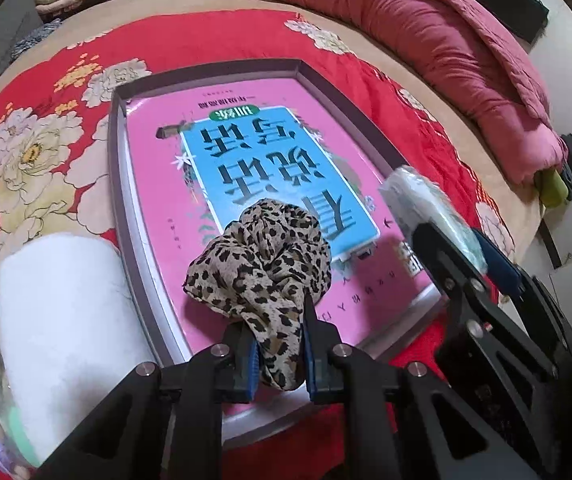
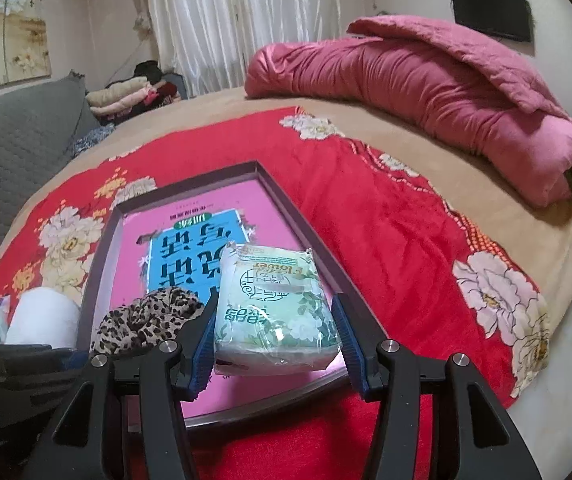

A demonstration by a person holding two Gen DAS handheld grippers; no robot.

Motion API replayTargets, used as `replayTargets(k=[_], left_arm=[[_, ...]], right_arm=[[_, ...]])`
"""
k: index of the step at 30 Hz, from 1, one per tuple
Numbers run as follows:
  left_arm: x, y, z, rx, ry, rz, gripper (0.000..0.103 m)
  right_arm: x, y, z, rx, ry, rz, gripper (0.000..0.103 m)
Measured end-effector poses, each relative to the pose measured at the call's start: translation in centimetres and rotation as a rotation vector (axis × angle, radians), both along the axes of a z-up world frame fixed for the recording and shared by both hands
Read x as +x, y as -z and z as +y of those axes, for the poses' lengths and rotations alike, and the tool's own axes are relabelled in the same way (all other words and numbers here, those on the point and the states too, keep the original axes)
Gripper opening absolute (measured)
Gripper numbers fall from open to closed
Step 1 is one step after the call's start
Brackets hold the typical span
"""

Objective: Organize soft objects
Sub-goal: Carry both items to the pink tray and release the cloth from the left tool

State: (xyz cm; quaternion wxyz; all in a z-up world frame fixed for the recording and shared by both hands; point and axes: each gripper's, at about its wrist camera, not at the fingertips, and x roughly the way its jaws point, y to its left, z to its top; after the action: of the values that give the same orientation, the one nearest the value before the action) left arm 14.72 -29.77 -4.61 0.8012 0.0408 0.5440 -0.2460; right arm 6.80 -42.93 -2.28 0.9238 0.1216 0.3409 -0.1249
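Note:
My left gripper (image 1: 278,320) is shut on a leopard-print cloth (image 1: 262,260), which hangs bunched over the near end of a shallow grey box (image 1: 115,168). A pink and blue book (image 1: 246,168) lies flat inside the box. My right gripper (image 2: 274,308) is shut on a green and white tissue pack (image 2: 274,308), held above the box's right side. The same pack (image 1: 422,204) and right gripper show at the right of the left wrist view. The leopard cloth (image 2: 146,320) also appears low and left in the right wrist view, over the box (image 2: 306,236).
The box rests on a red floral blanket (image 2: 386,220) spread over a tan bed. A white roll (image 1: 66,312) lies left of the box. A folded pink quilt (image 2: 426,92) lies at the far right. Folded clothes (image 2: 126,100) are stacked at the back left.

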Motion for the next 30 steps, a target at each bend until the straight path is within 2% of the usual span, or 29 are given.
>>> replayTargets(k=[5,10,15,20,24,27,30], left_arm=[[-0.8,-0.1,0.2,0.027,0.024,-0.005,0.019],[-1.2,-0.3,-0.1,0.04,0.056,-0.017,0.027],[-1.7,-0.6,-0.2,0.029,0.067,-0.025,0.039],[-2.4,-1.0,-0.1,0.036,0.083,-0.035,0.044],[-3.1,-1.6,0.3,0.006,0.086,-0.036,0.051],[-3.5,-2.0,0.7,-0.006,0.088,-0.037,0.052],[-4.2,-2.3,1.1,0.015,0.092,-0.085,0.052]], right_arm=[[0.8,0.8,0.0,0.024,-0.029,0.044,0.056],[1.9,1.8,0.0,0.029,-0.045,0.095,0.056],[2.2,2.4,-0.5,0.037,-0.035,0.118,0.057],[2.1,2.8,-1.1,0.05,-0.01,0.13,0.057],[2.1,2.8,-1.2,0.039,0.004,0.139,0.057],[2.0,2.8,-1.3,0.032,0.011,0.138,0.057],[2.0,2.8,-1.4,0.024,0.022,0.142,0.058]])
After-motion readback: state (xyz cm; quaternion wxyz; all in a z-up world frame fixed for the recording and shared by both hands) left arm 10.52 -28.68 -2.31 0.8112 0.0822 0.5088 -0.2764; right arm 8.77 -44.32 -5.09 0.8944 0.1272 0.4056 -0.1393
